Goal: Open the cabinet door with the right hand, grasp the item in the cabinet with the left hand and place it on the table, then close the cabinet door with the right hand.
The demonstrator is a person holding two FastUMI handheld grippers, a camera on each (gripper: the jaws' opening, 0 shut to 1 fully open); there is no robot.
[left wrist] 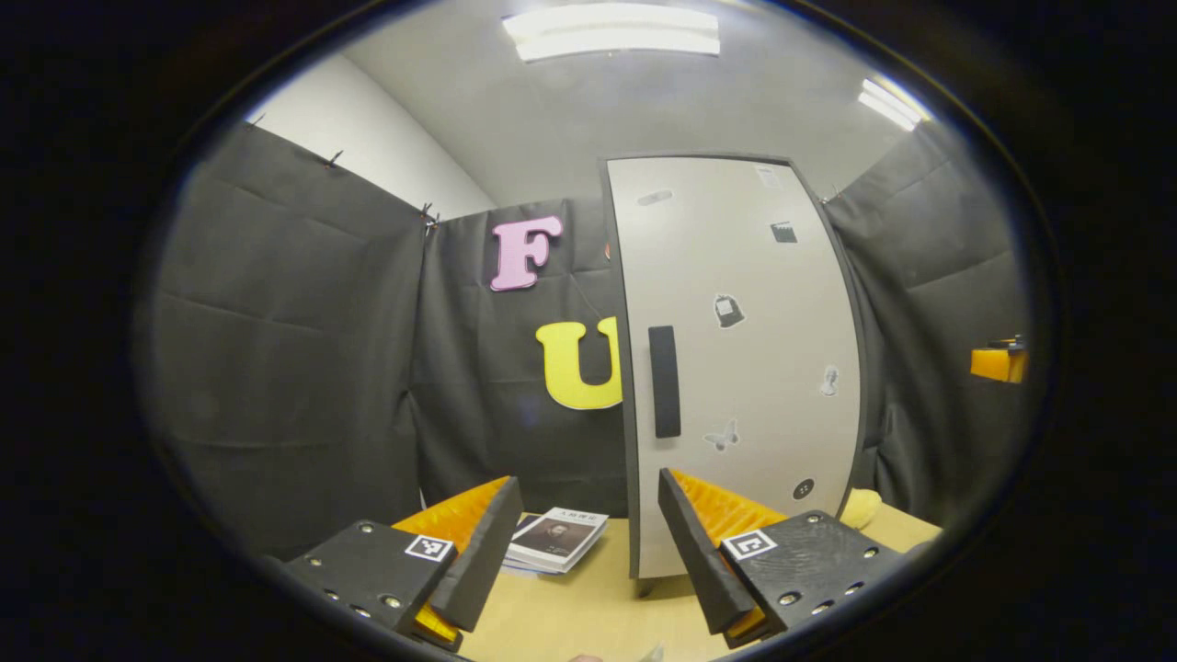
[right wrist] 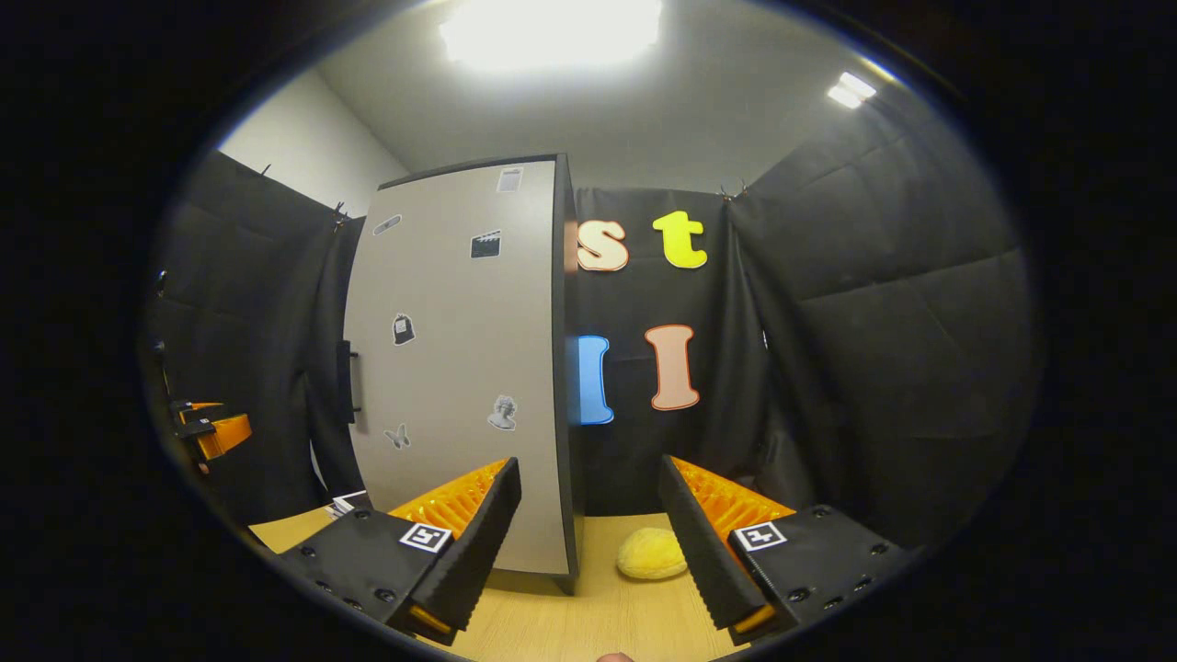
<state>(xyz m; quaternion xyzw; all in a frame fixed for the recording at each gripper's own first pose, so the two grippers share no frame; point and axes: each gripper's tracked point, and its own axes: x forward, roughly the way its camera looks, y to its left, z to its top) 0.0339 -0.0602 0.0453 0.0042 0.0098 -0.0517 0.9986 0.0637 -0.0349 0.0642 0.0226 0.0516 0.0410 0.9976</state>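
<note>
In the left gripper view, the left gripper [left wrist: 588, 552] has its fingers spread wide, holding nothing; a stack of booklets [left wrist: 557, 539] lies on the pale wooden table [left wrist: 588, 611] between them. Beyond the right finger stands the tall grey cabinet [left wrist: 736, 368], door shut, its dark vertical handle [left wrist: 664, 382] untouched. In the right gripper view, the right gripper [right wrist: 588, 552] gapes equally wide and empty; a soft yellow lump [right wrist: 651, 554] sits beside its right finger.
</note>
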